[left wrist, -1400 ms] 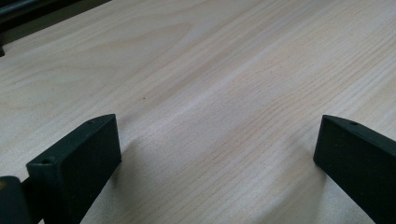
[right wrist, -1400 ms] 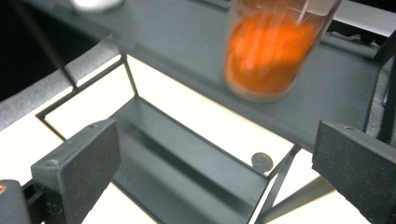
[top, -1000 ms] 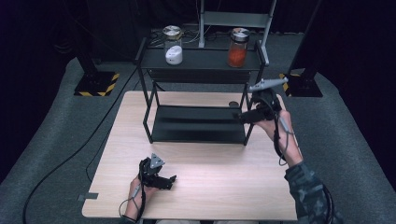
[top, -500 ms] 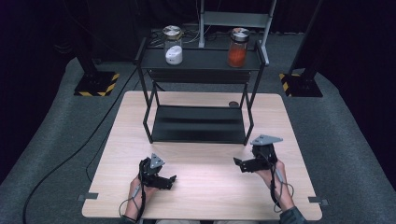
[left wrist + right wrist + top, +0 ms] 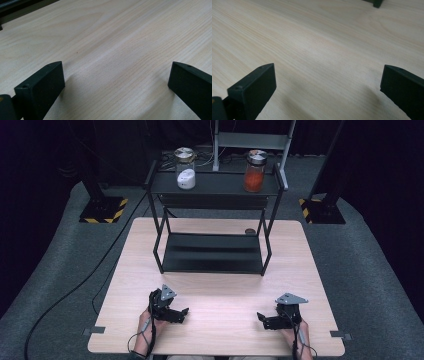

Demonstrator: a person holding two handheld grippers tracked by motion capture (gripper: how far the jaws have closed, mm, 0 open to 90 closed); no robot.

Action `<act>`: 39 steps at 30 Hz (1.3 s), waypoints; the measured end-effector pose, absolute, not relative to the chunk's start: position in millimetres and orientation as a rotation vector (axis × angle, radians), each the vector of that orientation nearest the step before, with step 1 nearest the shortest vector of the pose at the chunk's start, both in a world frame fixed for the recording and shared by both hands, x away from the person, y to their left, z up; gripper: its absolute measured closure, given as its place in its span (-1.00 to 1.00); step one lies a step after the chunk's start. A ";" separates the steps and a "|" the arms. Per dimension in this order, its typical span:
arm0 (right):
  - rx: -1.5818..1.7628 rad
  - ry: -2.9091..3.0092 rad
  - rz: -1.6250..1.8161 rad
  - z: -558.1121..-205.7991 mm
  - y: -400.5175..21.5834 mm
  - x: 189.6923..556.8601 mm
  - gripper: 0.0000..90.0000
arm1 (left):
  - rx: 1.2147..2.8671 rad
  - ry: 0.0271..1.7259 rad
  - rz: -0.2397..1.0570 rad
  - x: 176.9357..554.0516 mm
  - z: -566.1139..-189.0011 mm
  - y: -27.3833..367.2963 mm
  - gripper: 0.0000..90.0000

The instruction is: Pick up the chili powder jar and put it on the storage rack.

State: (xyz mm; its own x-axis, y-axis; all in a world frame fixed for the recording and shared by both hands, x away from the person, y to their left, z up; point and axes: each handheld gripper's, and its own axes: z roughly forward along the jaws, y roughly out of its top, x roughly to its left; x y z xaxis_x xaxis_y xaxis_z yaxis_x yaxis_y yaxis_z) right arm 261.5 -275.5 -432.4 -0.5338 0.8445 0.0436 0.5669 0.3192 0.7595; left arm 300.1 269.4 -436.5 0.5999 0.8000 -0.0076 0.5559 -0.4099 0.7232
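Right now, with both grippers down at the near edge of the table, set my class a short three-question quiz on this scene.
1. True or false: the left gripper is shut on a jar.
2. Which jar stands at the right end of the black rack's top shelf: A) the jar of white contents, B) the jar of orange contents?
3. What lies under the right gripper?

Key
1. False: its jaws are spread and hold nothing.
2. B.
3. The bare wooden table.
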 end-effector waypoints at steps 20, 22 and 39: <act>1.287 2.171 1.078 -437.7 -277.3 252.9 -1.00 | 2.123 1.071 0.448 299.8 -436.7 269.2 -1.00; 1.295 2.159 1.083 -438.4 -277.8 252.2 -1.00 | 2.123 1.071 0.448 299.7 -436.7 269.2 -1.00; 1.296 2.147 1.064 -438.1 -274.5 250.3 -1.00 | 2.123 1.071 0.448 299.8 -436.7 269.2 -1.00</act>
State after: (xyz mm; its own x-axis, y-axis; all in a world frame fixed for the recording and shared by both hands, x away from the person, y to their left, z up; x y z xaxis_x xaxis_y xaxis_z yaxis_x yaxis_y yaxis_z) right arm 250.3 -274.5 -438.1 -0.4807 0.8762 0.0362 0.5593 0.2745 0.7822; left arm 299.8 269.2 -436.7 0.5970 0.8022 -0.0080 0.5574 -0.4076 0.7233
